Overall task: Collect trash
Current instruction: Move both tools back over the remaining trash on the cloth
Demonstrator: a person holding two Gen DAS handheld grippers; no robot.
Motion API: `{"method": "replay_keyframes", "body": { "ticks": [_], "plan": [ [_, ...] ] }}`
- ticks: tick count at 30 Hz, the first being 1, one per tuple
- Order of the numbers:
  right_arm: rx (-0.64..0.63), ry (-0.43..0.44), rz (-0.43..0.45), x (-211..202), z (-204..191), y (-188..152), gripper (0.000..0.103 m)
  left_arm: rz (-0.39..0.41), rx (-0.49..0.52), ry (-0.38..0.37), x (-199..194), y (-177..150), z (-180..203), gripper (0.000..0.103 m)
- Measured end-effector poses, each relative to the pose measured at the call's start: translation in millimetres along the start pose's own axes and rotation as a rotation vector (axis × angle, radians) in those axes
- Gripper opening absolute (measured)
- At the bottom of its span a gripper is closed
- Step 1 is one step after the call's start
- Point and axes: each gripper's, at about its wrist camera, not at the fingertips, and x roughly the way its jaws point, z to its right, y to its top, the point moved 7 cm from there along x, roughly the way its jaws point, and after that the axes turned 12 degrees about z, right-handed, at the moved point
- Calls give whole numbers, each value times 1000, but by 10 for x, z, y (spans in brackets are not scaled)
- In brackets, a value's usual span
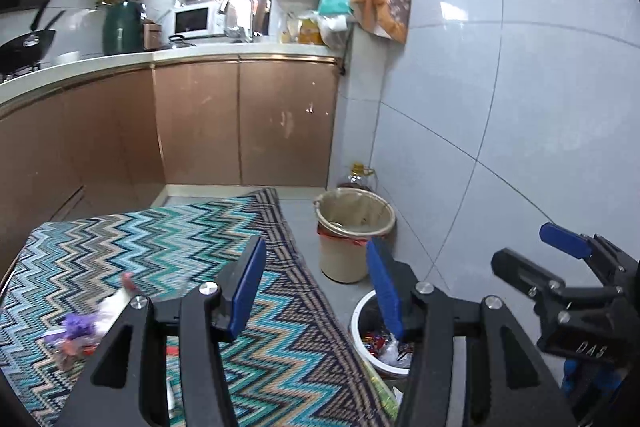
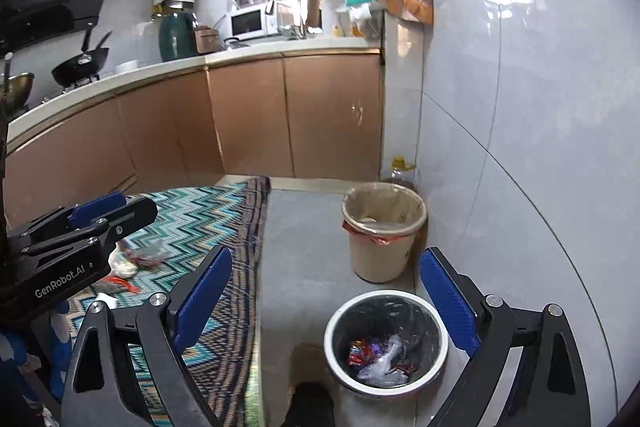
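Small tiled kitchen, zigzag rug (image 1: 168,259) on the floor; the leftover trash (image 1: 86,327) sits on the rug, down-left of the left tongs (image 1: 316,287), which are wide open and empty, so that hand's nearer; the right tongs (image 2: 326,297), also spread and empty, hang right above the steel bin (image 2: 384,343).

Both wrist cameras look down from above the floor toward the far cabinets (image 1: 240,123), sharing the rug (image 2: 208,223), both bins and tiled wall (image 2: 540,107)
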Motion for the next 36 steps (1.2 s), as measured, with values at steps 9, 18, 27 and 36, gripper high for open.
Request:
{"method": "replay_keyframes", "body": {
  "ticks": [9,18,27,36],
  "plan": [
    [-31,38,88,-404,-376,245,103,71,11,63,-595,108,-317,56],
    [-43,90,161,-798,-699,404,103,157,35,124,-1171,215,-478,66],
    [-45,161,203,-1081,-974,458,103,211,48,176,-1596,265,-586,77],
    [-69,209,210,-1206,-1243,449,103,227,38,229,-1837,219,-780,79]
  ]
}}
